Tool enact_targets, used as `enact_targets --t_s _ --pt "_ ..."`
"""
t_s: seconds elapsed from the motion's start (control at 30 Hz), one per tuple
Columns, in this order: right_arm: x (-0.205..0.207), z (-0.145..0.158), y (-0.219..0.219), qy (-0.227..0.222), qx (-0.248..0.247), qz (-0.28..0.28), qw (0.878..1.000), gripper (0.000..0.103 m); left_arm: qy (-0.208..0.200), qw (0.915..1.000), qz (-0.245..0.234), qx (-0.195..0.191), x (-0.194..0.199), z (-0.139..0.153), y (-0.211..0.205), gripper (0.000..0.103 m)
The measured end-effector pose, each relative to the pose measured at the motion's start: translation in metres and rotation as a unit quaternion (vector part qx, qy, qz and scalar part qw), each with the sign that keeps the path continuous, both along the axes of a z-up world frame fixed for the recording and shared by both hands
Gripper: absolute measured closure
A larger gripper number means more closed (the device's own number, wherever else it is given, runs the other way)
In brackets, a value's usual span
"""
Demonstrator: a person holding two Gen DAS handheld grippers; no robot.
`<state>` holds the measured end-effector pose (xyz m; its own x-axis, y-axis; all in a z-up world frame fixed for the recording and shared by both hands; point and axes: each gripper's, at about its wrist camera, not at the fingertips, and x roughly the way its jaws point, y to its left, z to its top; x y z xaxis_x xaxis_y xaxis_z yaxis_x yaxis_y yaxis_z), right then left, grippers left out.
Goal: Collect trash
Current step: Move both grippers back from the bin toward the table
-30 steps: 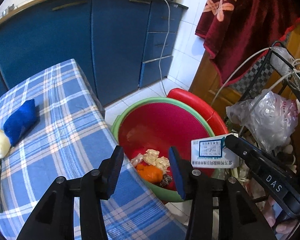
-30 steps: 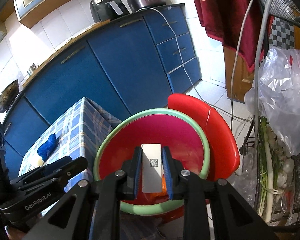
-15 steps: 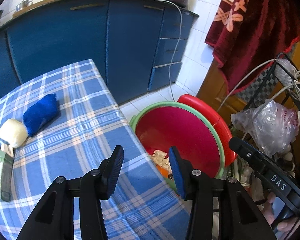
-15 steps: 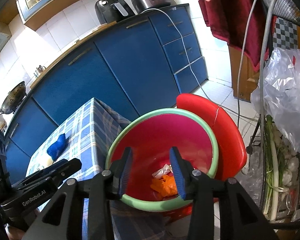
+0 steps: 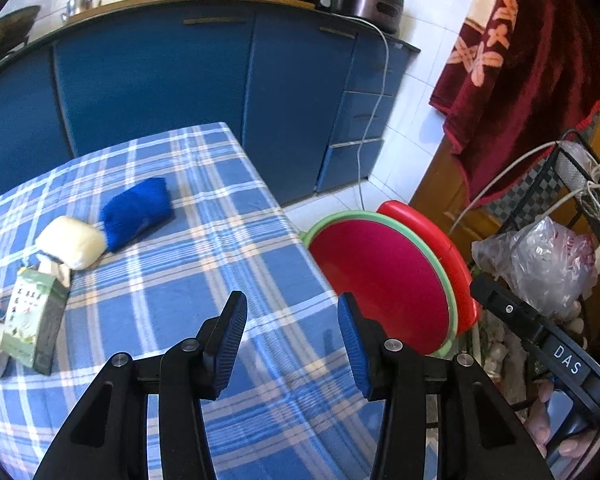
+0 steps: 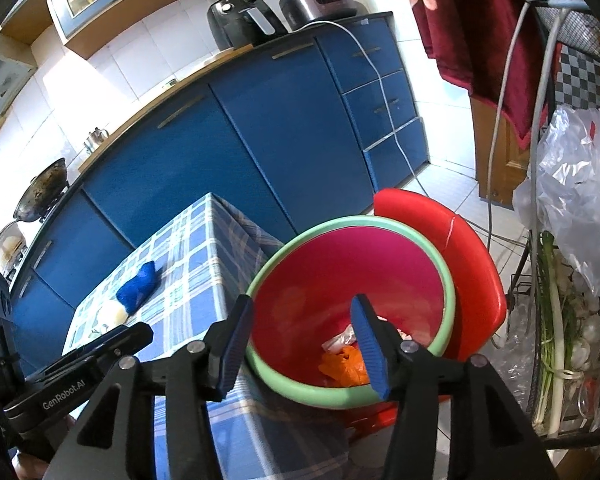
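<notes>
Holding both tongs spread, nothing between them: my left gripper hangs over the checked tablecloth; my right gripper over the red basin. Orange trash lies in it. Green carton stands on the cloth.

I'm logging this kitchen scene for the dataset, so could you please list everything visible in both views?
basin: 1, red with green rim, on floor beside table
trash: small heap, orange and pale, in basin
red lid: 1, behind basin
table: 1, blue plaid cloth
blue pouch: 1, on table
white lump: 1, cream, touching pouch
carton: 1, green-white, table's left edge
cabinets: blue, behind table
air fryer: 1, black, on counter
cooker: 1, dark, on counter
towel: 1, maroon, hanging right
plastic bag: 1, clear, on rack
left gripper: open, over table
right gripper: open, over basin
</notes>
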<state>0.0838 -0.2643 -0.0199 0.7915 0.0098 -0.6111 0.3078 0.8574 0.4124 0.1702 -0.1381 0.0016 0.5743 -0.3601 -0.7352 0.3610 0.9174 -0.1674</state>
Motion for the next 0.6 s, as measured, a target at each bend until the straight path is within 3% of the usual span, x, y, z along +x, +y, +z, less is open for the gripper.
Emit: enact_targets --t_s 0.6 --pt "-0.004 0.018 0.038 -0.019 -0.006 0.033 0.999 0.036 -0.021 0.9985 0.05 -0.008 -0.025 0.019 0.057 0.05"
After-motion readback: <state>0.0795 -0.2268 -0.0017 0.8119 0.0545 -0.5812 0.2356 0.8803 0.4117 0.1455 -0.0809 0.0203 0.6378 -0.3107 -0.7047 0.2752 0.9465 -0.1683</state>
